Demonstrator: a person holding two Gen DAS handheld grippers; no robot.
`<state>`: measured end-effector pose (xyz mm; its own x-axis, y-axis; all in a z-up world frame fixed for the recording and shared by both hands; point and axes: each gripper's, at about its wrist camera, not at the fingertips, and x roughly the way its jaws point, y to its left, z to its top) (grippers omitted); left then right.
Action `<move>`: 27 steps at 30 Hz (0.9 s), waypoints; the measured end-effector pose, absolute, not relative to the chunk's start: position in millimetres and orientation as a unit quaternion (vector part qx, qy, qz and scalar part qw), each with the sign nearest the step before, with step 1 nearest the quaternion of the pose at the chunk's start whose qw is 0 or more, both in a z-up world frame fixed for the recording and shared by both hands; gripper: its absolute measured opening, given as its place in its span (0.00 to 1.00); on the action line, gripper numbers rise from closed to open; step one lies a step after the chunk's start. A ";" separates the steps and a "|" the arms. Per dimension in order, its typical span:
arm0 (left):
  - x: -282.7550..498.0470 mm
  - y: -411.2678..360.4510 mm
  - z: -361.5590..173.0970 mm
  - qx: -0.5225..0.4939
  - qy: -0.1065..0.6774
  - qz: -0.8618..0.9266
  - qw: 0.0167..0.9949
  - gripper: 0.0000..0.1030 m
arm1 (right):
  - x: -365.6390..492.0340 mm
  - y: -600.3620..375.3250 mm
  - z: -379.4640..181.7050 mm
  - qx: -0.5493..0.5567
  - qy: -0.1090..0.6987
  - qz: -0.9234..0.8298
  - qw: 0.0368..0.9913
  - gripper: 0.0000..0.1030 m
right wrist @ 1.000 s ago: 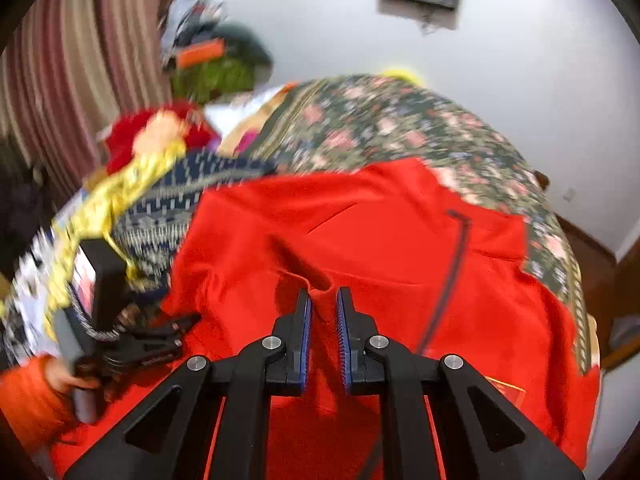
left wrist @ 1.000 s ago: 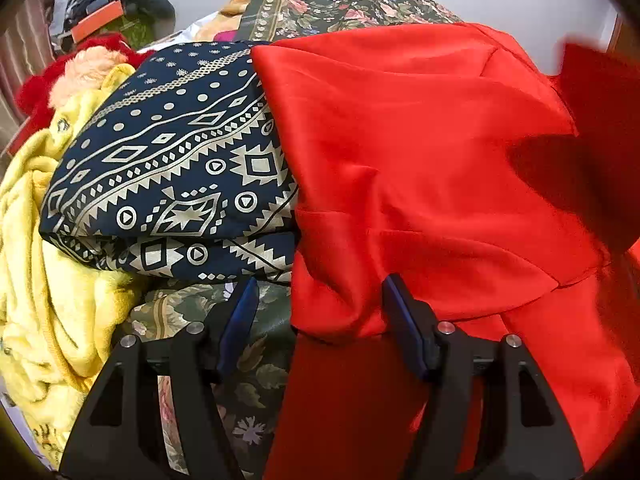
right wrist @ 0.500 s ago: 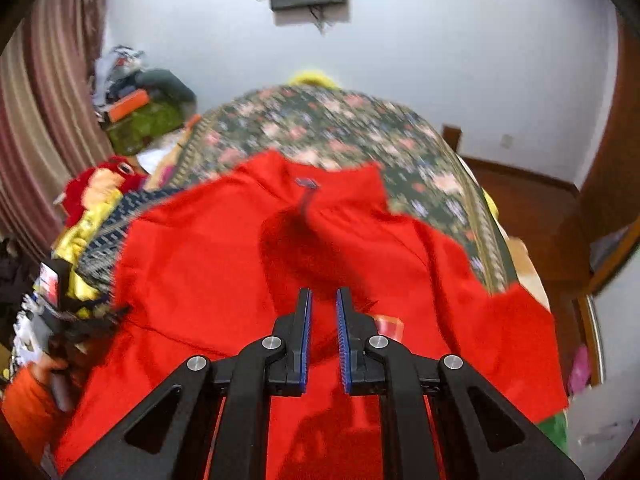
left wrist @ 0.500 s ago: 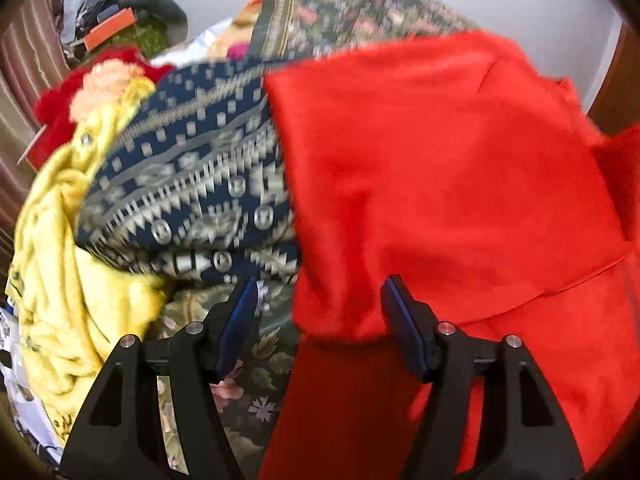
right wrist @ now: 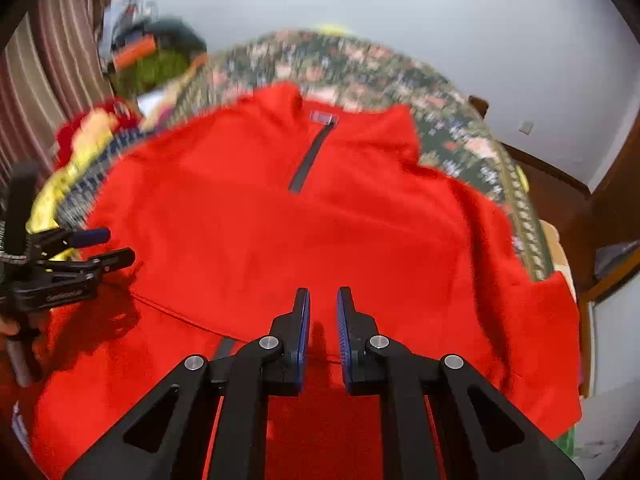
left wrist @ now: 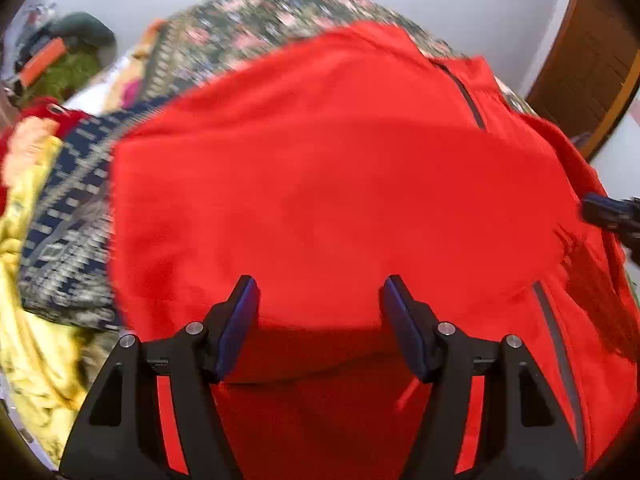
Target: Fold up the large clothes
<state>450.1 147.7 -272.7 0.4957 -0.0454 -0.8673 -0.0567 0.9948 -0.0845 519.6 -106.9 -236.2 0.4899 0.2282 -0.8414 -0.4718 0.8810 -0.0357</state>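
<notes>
A red fleece pullover (right wrist: 300, 240) with a dark half zip (right wrist: 312, 156) lies spread front-up on a floral bedspread (right wrist: 360, 64). My right gripper (right wrist: 322, 292) is low over its near hem, jaws almost together and pinching the red fabric at that edge. In the left wrist view it shows at the right edge (left wrist: 608, 212), with wrinkles in the cloth running to its tip. My left gripper (left wrist: 320, 284) hangs open over the pullover (left wrist: 340, 180), a folded red edge lying below and between its fingers without being pressed. From the right wrist it appears at the pullover's left side (right wrist: 108, 246).
A navy patterned cloth (left wrist: 68, 216) and a yellow fleece (left wrist: 32, 340) are piled left of the pullover. Striped curtains (right wrist: 52, 60) hang at the far left, and wooden furniture (left wrist: 592, 60) stands at the right, past the bed's edge. A white wall is behind.
My left gripper has slid right, from the navy cloth's edge to over the red pullover. My right gripper has come down with the red fabric, and the pullover now lies flatter with its zip showing.
</notes>
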 end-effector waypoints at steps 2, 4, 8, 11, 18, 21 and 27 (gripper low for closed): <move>453.7 140.7 -281.7 -0.049 0.509 0.001 0.859 0.63 | 529.2 -99.7 -254.4 -0.154 0.483 0.195 0.839 0.09; 453.2 136.6 -282.9 -0.040 0.505 0.000 0.862 0.65 | 537.3 -99.1 -272.1 -0.173 0.503 0.184 0.827 0.09; 452.4 131.9 -288.0 -0.021 0.500 0.002 0.866 0.67 | 545.9 -112.5 -277.5 -0.147 0.515 0.195 0.822 0.09; 450.6 128.0 -290.8 -0.007 0.494 0.012 0.869 0.70 | 543.9 -118.0 -278.4 -0.158 0.514 0.173 0.825 0.10; 448.9 129.3 -295.3 -0.007 0.485 0.028 0.874 0.77 | 533.9 -141.5 -274.2 -0.180 0.506 0.093 0.838 0.95; 445.0 127.3 -293.5 -0.007 0.483 0.031 0.875 0.77 | 518.2 -158.8 -258.1 -0.143 0.509 0.114 0.841 0.95; 430.3 114.3 -278.2 0.022 0.483 0.051 0.874 0.76 | 480.2 -197.8 -207.5 -0.097 0.464 0.138 0.870 0.96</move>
<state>430.3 114.3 -278.2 0.5277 0.1111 -0.8421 -0.0678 0.9938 0.0886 480.2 -197.8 -207.5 0.5311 0.1498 -0.8340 -0.3301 0.9430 -0.0409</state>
